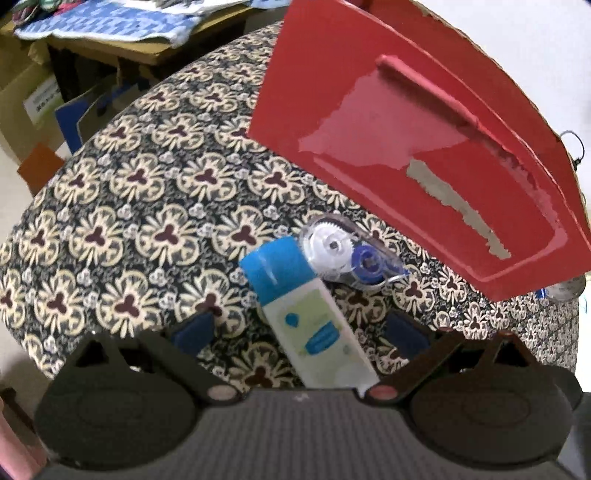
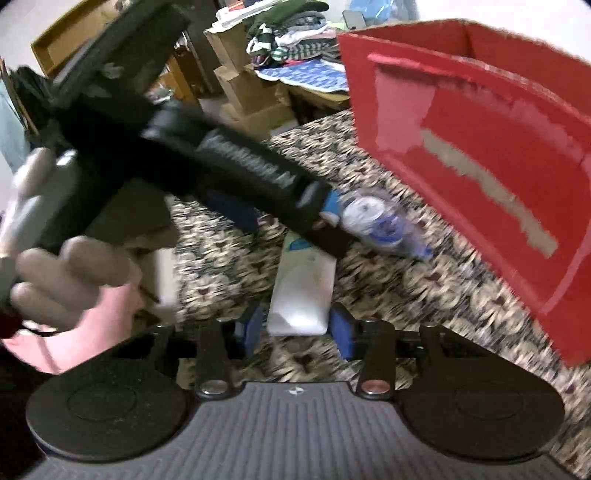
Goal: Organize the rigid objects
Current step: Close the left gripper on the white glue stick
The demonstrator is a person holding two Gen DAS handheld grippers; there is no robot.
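Lying on the floral-patterned cloth (image 1: 122, 206), a white bottle with a blue cap (image 1: 314, 325) points its cap away from the left-wrist camera, and that cap sits just beside a clear correction tape dispenser (image 1: 345, 253) with a blue inner wheel. From the left wrist view the left gripper (image 1: 299, 328) stands spread wide, its blue pads (image 1: 192, 330) apart on either side of the bottle and not pressing it. From the right wrist view, which is blurred, the right gripper (image 2: 295, 328) has its blue-tipped fingers (image 2: 341, 332) at the bottle's flat white end (image 2: 301, 299); they look close to its sides, but whether they are pinching it cannot be told. The left gripper's black body crosses that view diagonally, held by a hand (image 2: 70, 280) at the left edge. A red cardboard box (image 1: 417, 147) with torn, peeling facing rises just behind the dispenser. Cardboard boxes (image 2: 243, 96) and folded clothes (image 2: 295, 33) pile up in the background.
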